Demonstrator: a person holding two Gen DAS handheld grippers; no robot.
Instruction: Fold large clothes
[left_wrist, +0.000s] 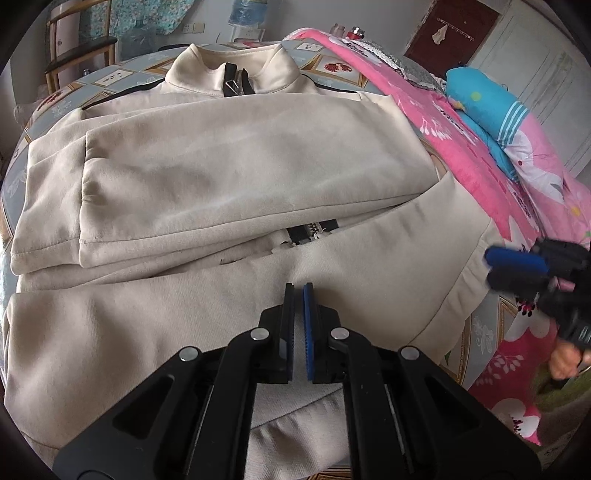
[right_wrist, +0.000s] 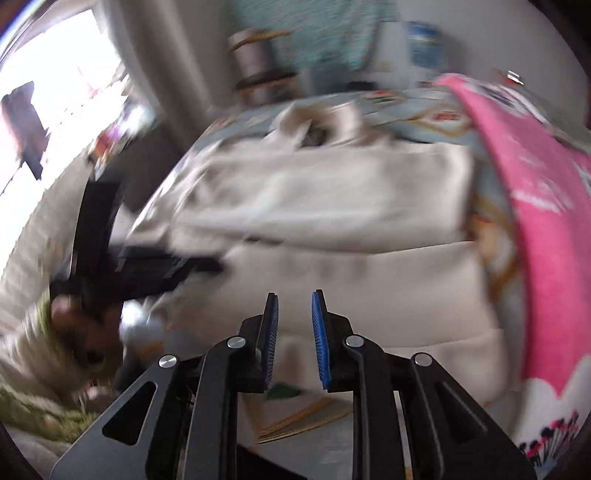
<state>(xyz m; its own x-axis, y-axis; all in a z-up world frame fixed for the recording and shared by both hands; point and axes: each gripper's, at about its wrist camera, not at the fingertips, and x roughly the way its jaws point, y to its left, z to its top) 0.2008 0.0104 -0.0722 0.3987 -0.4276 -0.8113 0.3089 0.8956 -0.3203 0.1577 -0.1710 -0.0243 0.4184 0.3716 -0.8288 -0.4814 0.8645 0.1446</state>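
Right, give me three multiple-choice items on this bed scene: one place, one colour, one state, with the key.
1. Seen from the left wrist, where does the pink blanket lie?
A) right of the jacket
B) left of it
C) spread over it
2. What colour is the jacket?
A) navy
B) cream
C) red
3. The right tongs are:
A) clamped on the jacket
B) clamped on the blanket
C) open, holding nothing

Key:
1 A, the blanket runs along the jacket's right side.
2 B, its cloth is pale cream.
3 C, a clear gap shows between the pads.
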